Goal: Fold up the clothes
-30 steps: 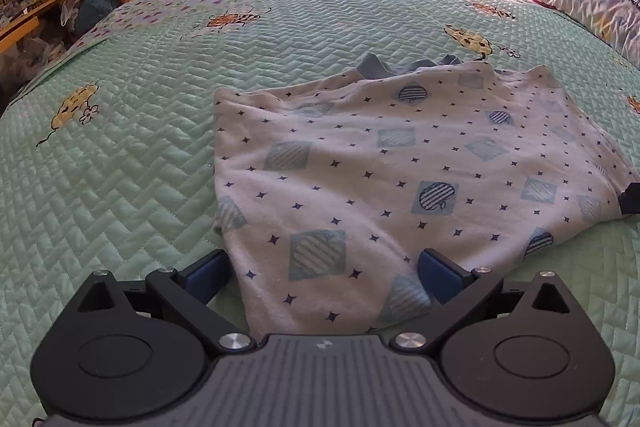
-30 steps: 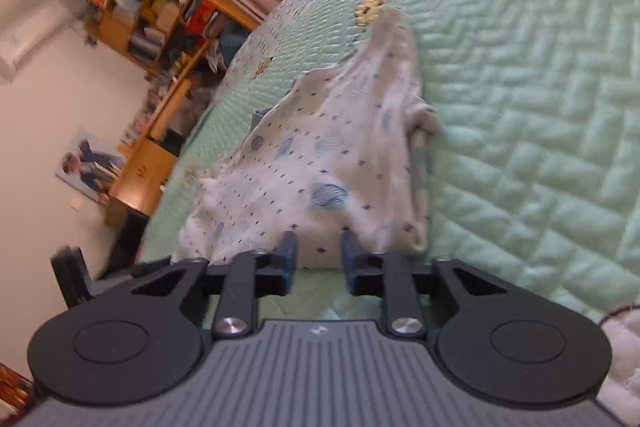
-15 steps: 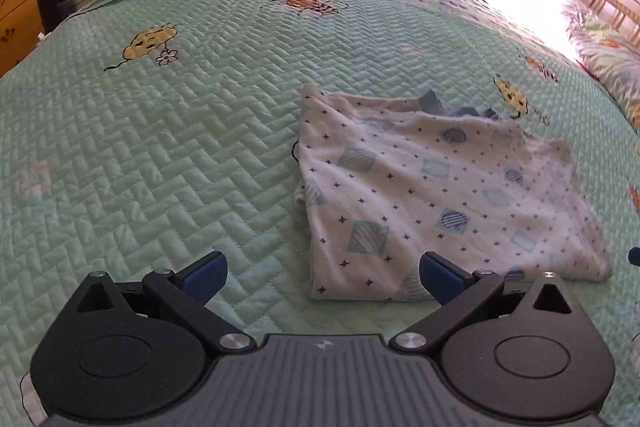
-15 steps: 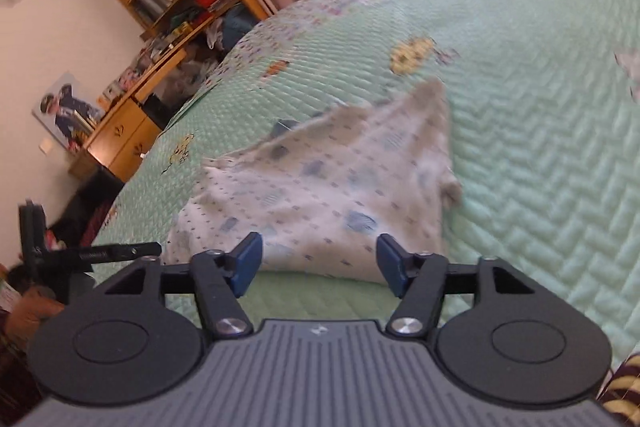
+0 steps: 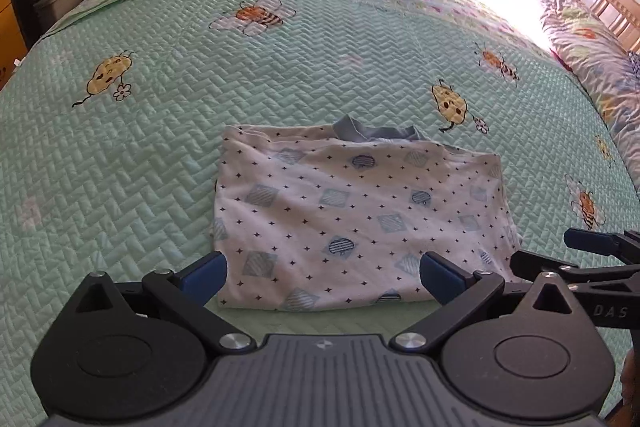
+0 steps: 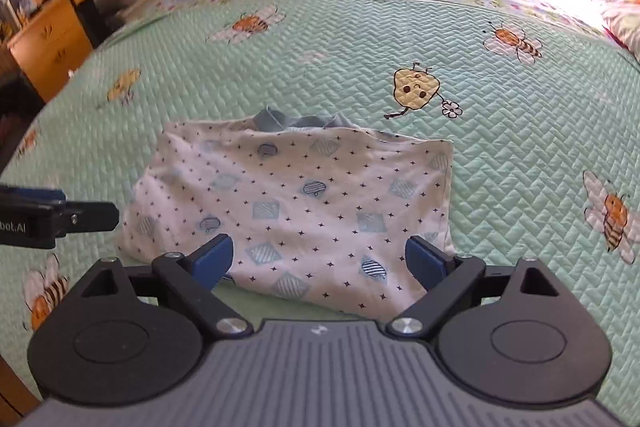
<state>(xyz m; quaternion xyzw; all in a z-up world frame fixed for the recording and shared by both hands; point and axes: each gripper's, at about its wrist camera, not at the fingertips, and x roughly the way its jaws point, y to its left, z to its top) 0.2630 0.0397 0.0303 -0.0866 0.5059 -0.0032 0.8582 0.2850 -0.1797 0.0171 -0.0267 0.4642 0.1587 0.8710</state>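
The right gripper (image 6: 319, 263) has been opened and drawn back; the patterned shirt (image 5: 352, 215) has been released, now folded flat.

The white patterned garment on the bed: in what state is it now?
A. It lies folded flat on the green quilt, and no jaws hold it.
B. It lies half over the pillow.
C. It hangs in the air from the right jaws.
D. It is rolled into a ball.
A: the garment lies folded flat on the quilt, and both the left gripper and the right gripper have open jaws with nothing between them.
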